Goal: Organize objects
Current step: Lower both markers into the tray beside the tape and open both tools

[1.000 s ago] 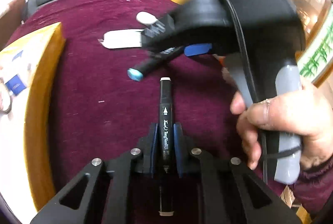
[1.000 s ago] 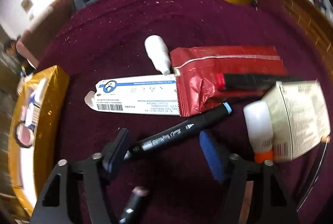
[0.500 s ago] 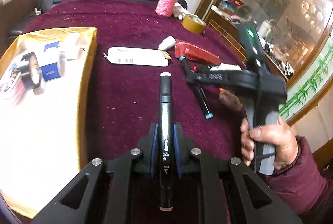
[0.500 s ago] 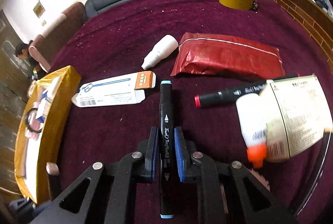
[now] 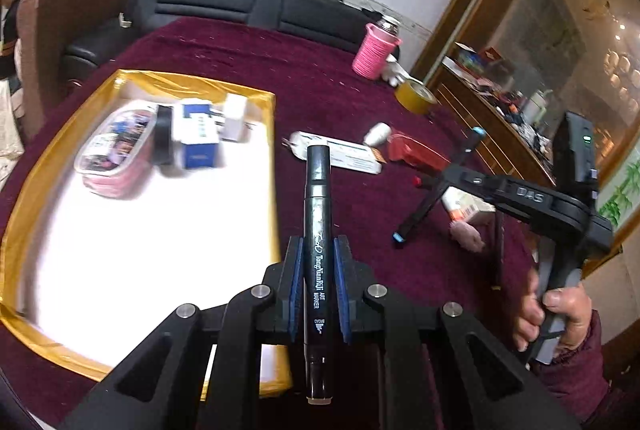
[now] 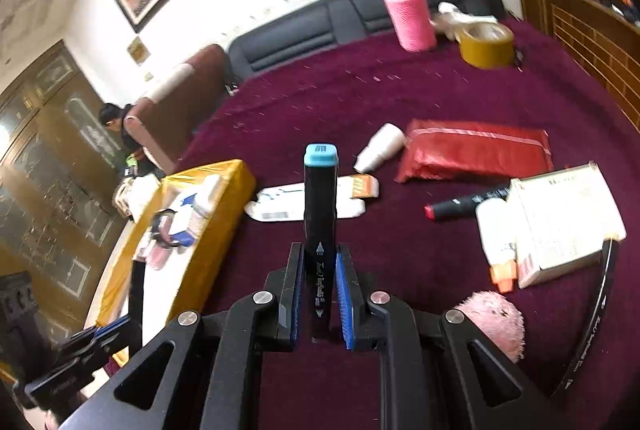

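My left gripper [image 5: 318, 290] is shut on a black art marker with pale ends [image 5: 317, 230], held above the table beside the gold-rimmed tray [image 5: 274, 134]. My right gripper [image 6: 319, 294] is shut on a black marker with blue caps [image 6: 320, 190], lifted off the maroon cloth; it also shows in the left wrist view [image 5: 440, 190]. The tray [image 6: 216, 190] holds a pink case [image 5: 114, 154], a black tape roll [image 5: 163, 142] and small boxes [image 5: 198, 140].
On the maroon table lie a flat white box [image 6: 308, 204], a white bottle [image 6: 380, 146], a red packet [image 6: 476, 150], a red-capped marker [image 6: 464, 206], a white carton [image 6: 568, 226], an orange-capped bottle [image 6: 498, 242], a pink puff [image 6: 492, 322], yellow tape [image 6: 486, 44] and a pink cup [image 6: 408, 14].
My right gripper closed on the blue-capped marker and lifted it off the cloth. My left gripper rose and swung left toward the tray with its marker.
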The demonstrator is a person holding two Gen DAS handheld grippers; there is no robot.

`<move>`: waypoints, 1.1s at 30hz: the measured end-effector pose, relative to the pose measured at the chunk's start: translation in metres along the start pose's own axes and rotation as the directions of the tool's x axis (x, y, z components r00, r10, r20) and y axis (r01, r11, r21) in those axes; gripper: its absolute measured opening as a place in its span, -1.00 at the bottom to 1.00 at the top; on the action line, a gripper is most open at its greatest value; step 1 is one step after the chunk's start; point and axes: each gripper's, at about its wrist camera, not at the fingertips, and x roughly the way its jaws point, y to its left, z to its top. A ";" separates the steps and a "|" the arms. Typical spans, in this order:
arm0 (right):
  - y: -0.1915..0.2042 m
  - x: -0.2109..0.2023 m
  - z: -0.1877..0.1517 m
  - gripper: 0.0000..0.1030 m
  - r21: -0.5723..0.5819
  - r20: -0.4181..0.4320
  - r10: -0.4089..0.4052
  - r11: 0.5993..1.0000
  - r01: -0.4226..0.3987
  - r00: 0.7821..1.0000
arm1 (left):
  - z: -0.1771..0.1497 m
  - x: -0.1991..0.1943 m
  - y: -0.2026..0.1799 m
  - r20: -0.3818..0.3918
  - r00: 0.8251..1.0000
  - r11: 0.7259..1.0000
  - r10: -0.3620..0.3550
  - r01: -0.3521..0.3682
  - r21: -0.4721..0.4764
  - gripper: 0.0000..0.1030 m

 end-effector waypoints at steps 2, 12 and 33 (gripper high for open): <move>0.011 -0.003 0.002 -0.67 -0.021 0.007 0.021 1.000 -0.020 1.000 | 0.004 -0.005 0.009 0.010 1.000 1.000 0.019 -0.019 -0.013 -0.72; 0.081 0.001 0.017 -0.66 -0.107 -0.048 0.225 0.968 -0.229 0.973 | 0.021 0.002 0.050 -0.010 0.994 0.993 0.109 -0.109 -0.044 -0.72; 0.129 0.140 0.009 -0.64 -0.086 -0.298 0.183 0.972 -0.217 0.937 | 0.038 0.076 0.075 -0.148 0.980 0.986 0.129 -0.143 -0.087 -0.72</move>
